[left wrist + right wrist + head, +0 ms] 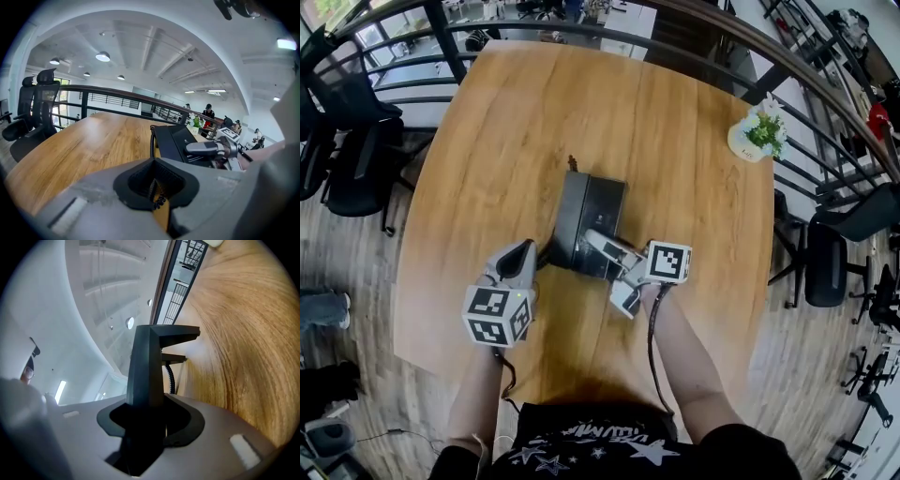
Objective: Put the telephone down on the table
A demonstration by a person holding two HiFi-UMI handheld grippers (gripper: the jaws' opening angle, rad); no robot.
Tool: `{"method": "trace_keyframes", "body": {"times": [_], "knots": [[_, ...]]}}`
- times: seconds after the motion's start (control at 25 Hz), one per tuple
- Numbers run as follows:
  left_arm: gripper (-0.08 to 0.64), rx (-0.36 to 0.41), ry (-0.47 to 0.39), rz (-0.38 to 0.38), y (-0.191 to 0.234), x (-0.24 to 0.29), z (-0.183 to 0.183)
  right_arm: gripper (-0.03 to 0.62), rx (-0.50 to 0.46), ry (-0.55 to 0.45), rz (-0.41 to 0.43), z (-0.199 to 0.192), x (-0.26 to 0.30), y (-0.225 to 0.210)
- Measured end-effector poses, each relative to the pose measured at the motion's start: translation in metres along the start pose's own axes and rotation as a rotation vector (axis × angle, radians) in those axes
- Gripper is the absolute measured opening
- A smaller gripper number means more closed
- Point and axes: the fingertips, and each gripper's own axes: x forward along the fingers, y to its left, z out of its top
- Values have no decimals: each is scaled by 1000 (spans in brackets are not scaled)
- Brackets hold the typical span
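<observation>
- Firmly clamped in right gripper [614, 270], black desk telephone [592, 211] could thump wooden table [506, 131] if released early.
- Left gripper [528, 255], pinching black coiled cord [152, 140], may drag it.

Left tool [157, 190] pinches the coiled cord [151, 140] of the telephone [174, 140].

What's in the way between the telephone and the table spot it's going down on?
Nothing visible. The right tool holds the telephone over bare wood of the table, and the left tool pinches its coiled cord beside it. The only other thing, a potted plant, stands at the far right edge.
</observation>
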Motion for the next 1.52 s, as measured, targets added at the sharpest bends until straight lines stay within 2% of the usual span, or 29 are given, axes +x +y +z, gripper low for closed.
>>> {"method": "trace_keyframes", "body": {"times": [0.2,0.36,0.52,0.76,1.0,1.24,1.52], "knots": [[2,-9,17,-7,-3,4,-8,163,-3,20,-72,-3,-2,-7],[2,-13,21,-8,-4,6,-10,163,-20,-10,-54,0,-1,-3],[2,-15,28,0,-4,7,-12,164,-25,-13,-128,-4,-3,-11],[2,-14,32,-1,-7,7,-15,164,-60,-37,-177,-3,-5,-12],[2,-14,32,-10,-11,3,-16,170,-133,-42,-285,-5,-2,-13],[2,-6,29,-22,-20,-1,-15,218,-251,-13,-435,-4,-8,-22],[2,-5,21,-36,-28,-12,-15,252,-315,5,-491,-6,-14,-22]]}}
